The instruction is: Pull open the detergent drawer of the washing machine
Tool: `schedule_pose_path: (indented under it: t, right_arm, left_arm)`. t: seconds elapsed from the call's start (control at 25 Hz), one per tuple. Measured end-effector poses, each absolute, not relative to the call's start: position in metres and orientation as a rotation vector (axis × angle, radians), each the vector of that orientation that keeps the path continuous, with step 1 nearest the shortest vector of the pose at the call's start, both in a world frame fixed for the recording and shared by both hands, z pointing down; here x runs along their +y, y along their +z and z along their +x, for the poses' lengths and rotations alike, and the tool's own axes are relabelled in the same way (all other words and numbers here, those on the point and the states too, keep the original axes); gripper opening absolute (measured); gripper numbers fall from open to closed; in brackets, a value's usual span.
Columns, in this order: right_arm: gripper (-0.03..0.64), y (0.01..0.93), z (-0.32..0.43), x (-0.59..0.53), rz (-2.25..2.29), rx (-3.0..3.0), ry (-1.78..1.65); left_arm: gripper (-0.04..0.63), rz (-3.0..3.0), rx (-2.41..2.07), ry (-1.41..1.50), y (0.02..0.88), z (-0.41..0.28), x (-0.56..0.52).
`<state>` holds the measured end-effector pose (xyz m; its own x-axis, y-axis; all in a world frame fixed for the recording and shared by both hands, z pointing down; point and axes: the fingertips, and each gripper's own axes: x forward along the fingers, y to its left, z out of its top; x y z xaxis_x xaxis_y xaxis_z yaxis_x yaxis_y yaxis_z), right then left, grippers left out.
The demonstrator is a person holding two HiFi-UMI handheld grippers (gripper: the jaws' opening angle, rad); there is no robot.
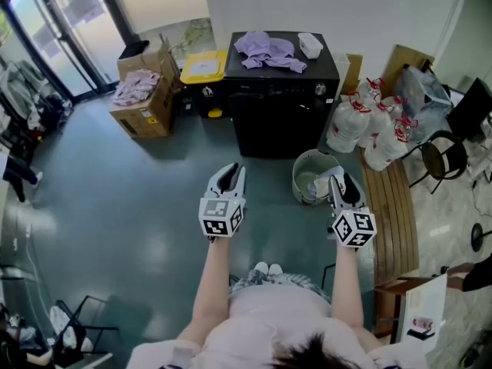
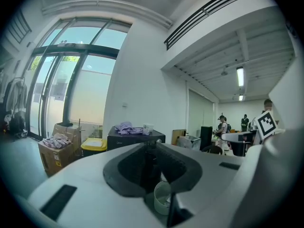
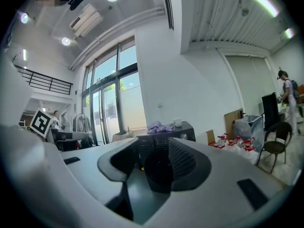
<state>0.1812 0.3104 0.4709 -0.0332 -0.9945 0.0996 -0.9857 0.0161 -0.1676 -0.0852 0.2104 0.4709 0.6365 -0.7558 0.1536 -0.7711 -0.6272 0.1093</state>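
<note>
A black washing machine (image 1: 280,121) stands against the far wall, with purple clothes (image 1: 265,51) and a small white tub (image 1: 310,44) on its lid. A control knob (image 1: 320,89) shows on its top front panel, and I cannot pick out the detergent drawer from here. Both grippers hang in the air well short of the machine and point toward it. My left gripper (image 1: 231,171) has its jaws together and holds nothing. My right gripper (image 1: 340,181) has its jaws apart, also empty. The machine (image 3: 164,134) shows through the right gripper's gap, and it (image 2: 135,137) sits just above the left gripper (image 2: 153,148).
A pale round bucket (image 1: 311,177) sits on the floor just ahead of the right gripper. Large water bottles (image 1: 369,125) and a wooden bench (image 1: 396,206) line the right side. A yellow-lidded bin (image 1: 204,68) and a cardboard box (image 1: 142,98) of clothes stand left of the machine.
</note>
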Motion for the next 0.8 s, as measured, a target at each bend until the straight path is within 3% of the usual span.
schedule_pose_path:
  t: [0.08, 0.28, 0.44, 0.8]
  right_arm:
    - [0.252, 0.471, 0.183, 0.311, -2.142, 2.184, -0.305]
    - [0.371, 0.474, 0.177, 0.311, -2.12, 2.163, -0.323]
    - [0.407, 0.476, 0.169, 0.308, -2.115, 2.174, -0.346]
    - [0.413, 0.484, 0.156, 0.305, -2.126, 2.173, -0.353]
  left_arm:
    - [0.177, 2.692, -1.244, 0.123, 0.471, -0.084, 0.211]
    - [0.299, 2.702, -1.207, 0.088, 0.471, -0.084, 0.215]
    - [0.327, 2.706, -1.19, 0.09, 0.473, -0.086, 0.211]
    - [0.331, 2.745, -1.16, 0.109, 0.476, -0.09, 0.204]
